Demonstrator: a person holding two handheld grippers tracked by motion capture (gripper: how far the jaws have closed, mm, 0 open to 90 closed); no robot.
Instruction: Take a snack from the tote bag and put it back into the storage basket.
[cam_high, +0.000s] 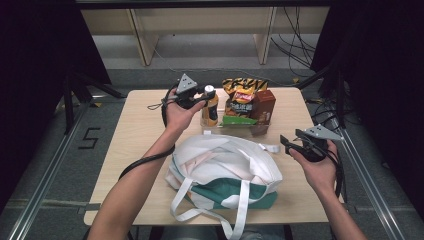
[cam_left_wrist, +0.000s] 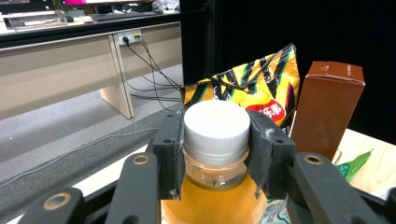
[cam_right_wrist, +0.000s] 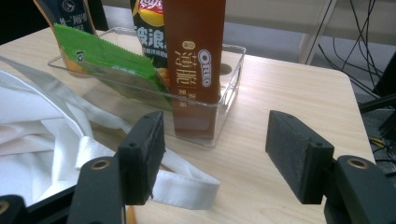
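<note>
A bottle of orange drink (cam_high: 210, 111) with a white cap (cam_left_wrist: 215, 122) stands upright at the left end of a clear tray (cam_high: 260, 129) on the far side of the table. My left gripper (cam_high: 202, 95) is shut on the bottle's cap and neck, its pads (cam_left_wrist: 170, 144) pressing both sides. I cannot tell whether the bottle rests in the tray or is lifted. My right gripper (cam_high: 286, 144) hovers open over the table's right side, nothing between its pads (cam_right_wrist: 142, 154). It faces the tray (cam_right_wrist: 229, 88) and a brown Oreo box (cam_right_wrist: 194, 56).
The tray also holds a yellow-black chips bag (cam_high: 242, 92) and a green packet (cam_right_wrist: 107, 65). A white and green tote bag (cam_high: 225, 172) lies in the near middle, its strap (cam_right_wrist: 182, 186) reaching under my right gripper. Bare wood table (cam_high: 135, 130) lies left and right.
</note>
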